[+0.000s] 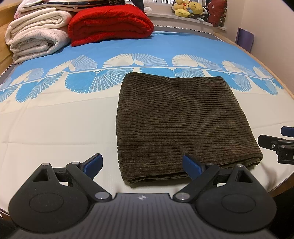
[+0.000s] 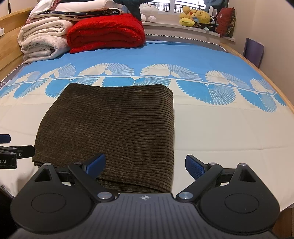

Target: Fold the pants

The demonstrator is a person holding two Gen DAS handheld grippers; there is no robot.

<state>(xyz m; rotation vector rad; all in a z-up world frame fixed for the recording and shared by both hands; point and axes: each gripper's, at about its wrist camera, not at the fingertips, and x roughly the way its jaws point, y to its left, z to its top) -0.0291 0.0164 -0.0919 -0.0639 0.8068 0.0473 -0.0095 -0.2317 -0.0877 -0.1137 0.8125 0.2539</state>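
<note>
pants (image 1: 183, 121) lie in a compact folded rectangle on the bed (image 1: 55, 128); left gripper (image 1: 142, 165) and right gripper (image 2: 145, 164) fingers spread, holding nothing; fold looks done

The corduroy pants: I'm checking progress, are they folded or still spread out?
Folded. The brown corduroy pants lie as a compact rectangle on the bed sheet, stacked layers showing at the near edge; both grippers open, holding nothing.

On your bed (image 1: 55, 117): a red blanket (image 1: 110, 23) beside cream blankets (image 1: 35, 36); plush toys (image 2: 196, 17) line the windowsill.
</note>
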